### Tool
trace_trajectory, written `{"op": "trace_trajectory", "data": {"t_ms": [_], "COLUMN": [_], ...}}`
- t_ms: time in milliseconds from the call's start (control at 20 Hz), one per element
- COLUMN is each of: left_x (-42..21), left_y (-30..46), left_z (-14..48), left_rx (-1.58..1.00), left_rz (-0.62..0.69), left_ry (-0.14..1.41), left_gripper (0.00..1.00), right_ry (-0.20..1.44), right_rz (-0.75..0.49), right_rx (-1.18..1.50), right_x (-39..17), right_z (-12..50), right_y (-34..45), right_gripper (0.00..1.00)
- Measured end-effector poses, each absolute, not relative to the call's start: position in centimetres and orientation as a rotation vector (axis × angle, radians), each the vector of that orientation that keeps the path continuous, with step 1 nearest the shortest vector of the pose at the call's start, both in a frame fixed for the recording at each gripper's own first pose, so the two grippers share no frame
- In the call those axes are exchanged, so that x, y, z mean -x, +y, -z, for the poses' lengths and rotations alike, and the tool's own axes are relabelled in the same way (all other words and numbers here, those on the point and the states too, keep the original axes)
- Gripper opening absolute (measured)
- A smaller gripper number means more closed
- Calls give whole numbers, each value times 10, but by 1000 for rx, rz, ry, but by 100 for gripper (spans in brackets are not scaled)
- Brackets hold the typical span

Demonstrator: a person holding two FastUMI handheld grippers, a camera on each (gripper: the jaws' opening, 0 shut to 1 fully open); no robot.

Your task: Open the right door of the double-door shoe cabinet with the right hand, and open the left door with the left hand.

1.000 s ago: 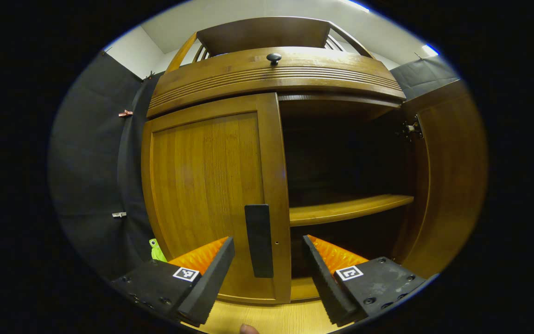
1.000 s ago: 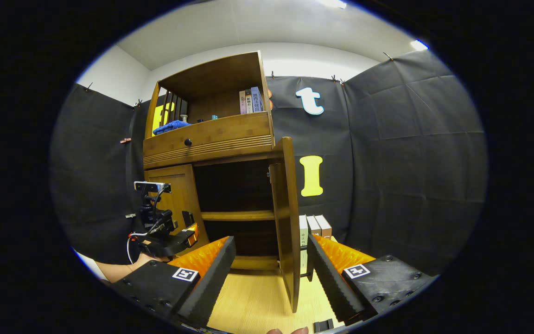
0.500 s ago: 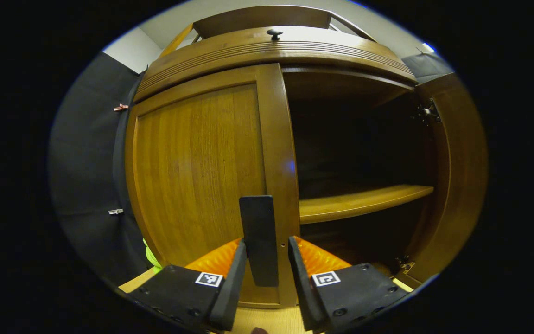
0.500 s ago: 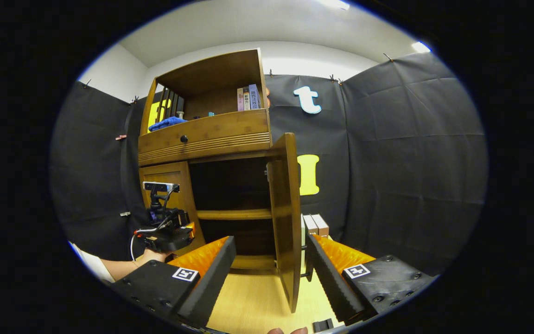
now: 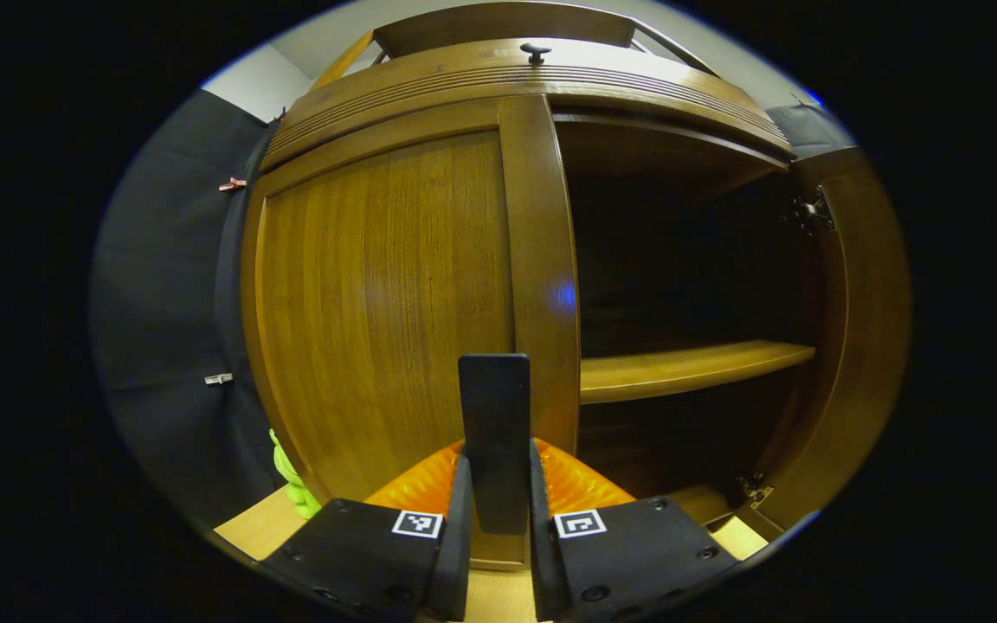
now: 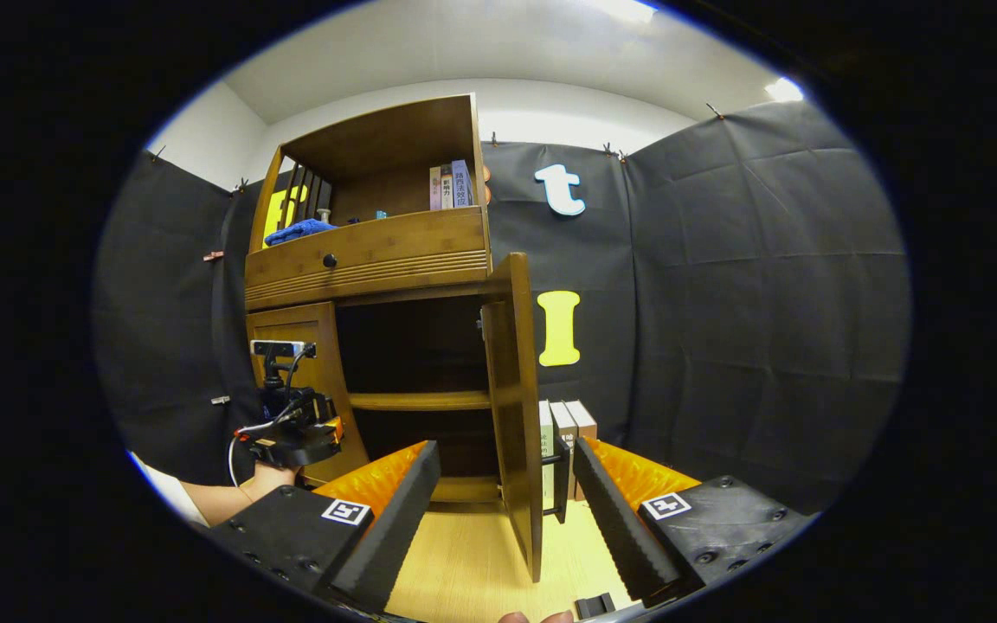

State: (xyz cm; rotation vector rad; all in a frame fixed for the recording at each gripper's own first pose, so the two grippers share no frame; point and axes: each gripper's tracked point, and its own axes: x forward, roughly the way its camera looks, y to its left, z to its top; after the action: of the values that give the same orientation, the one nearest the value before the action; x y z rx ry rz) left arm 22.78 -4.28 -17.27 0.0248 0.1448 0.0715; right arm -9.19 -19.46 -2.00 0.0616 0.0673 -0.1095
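Between the left gripper's (image 5: pixel 496 554) fingers sits the flat black bar handle (image 5: pixel 494 437) of the brown wooden left door (image 5: pixel 395 303); they have just closed on it from a wide spread and now clamp both sides, so the door, still shut, looks ready to be pulled. From the right gripper view, the right gripper (image 6: pixel 505 510) hangs back with fingers spread and empty, taking in what the close view misses: the right door (image 6: pixel 516 407) swung wide, and the left gripper (image 6: pixel 291 433) in a hand at the tall wooden shoe cabinet (image 6: pixel 369 251).

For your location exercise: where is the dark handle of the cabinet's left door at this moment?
In the left gripper view the handle stands upright at lower centre, on the left door's right-hand edge, clamped in the left claw.
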Motion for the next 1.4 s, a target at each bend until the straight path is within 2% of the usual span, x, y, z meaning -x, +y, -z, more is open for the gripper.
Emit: {"op": "trace_trajectory", "data": {"t_ms": [250,750,800,900,1000,1200,1400], "left_x": [-230,-230,-230,-229,-228,-226,-225], "left_y": [-43,-44,-44,-43,-42,-38,-39], "left_z": [173,174,174,174,175,173,167], "left_rx": [-30,-55,-58,-68,-78,-65,-72], "left_rz": [-60,-48,-50,-58,-70,-118,-142], "left_ry": [148,152,153,150,150,158,149], "left_gripper": [31,31,27,29,25,24,18], "right_ry": [68,72,72,75,73,70,70], "right_rz": [111,87,85,77,70,58,46], "right_rx": [-78,-78,-80,-83,-80,-70,-67], "right_x": [92,85,84,82,82,80,79], "right_z": [20,25,25,26,25,25,26], "right_y": [-193,-173,-171,-164,-158,-145,-130], "right_gripper": [100,98,98,98,98,100,98]}}
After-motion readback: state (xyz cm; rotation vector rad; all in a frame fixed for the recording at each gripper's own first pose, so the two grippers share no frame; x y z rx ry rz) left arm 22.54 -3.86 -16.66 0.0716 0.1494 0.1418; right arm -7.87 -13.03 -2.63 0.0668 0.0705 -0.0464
